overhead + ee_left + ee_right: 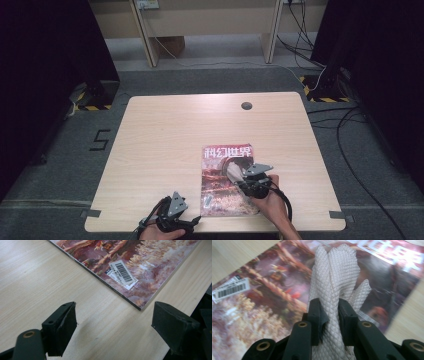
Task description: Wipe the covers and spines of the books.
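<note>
A magazine with a reddish cover lies flat near the table's front edge, right of centre. My right gripper hangs over its cover, shut on a folded white waffle-textured cloth that sticks out past the jaws. The cloth's end hovers above the magazine's cover. My left gripper rests at the front edge, left of the magazine, its jaws open with only bare wood between them. The magazine's near corner, with a barcode sticker, lies just beyond its fingertips.
The wooden table has a round cable hole at its back edge. Grey floor surrounds it, with cables at the right and desk legs behind. The front edge runs close under both hands.
</note>
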{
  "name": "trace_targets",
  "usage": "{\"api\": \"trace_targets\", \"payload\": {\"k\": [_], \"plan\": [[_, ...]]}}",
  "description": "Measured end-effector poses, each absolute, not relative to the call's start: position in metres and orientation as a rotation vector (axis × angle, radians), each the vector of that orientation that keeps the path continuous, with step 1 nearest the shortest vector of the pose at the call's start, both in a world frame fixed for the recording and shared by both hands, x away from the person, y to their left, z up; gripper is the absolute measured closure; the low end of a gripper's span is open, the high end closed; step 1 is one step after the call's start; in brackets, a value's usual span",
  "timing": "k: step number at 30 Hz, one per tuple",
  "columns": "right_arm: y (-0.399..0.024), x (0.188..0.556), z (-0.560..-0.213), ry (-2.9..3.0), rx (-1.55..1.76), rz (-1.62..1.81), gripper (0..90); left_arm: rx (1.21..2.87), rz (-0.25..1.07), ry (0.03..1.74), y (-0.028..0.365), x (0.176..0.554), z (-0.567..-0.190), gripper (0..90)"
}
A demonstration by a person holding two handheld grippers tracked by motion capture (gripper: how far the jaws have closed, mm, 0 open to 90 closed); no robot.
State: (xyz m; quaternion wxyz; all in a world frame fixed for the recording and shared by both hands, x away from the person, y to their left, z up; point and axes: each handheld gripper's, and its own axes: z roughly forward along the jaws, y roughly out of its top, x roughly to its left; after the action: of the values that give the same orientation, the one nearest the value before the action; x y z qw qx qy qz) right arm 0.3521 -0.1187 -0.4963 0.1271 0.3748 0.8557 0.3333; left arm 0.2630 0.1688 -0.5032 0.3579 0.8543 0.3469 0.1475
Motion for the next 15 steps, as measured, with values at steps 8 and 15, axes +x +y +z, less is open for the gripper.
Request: {"api": "trace_targets", "payload": {"k": [8,15], "plan": [[-0.086,0.345,-0.498,2.554,1.004,1.015,74.9,2.191,0.395,0.920,0.174,0.264,-0.502,19.4],[-0.065,0.335,-0.499,2.605,0.919,1.036,74.9,2.196,0.393,0.922,0.175,0.262,-0.502,19.4]]}}
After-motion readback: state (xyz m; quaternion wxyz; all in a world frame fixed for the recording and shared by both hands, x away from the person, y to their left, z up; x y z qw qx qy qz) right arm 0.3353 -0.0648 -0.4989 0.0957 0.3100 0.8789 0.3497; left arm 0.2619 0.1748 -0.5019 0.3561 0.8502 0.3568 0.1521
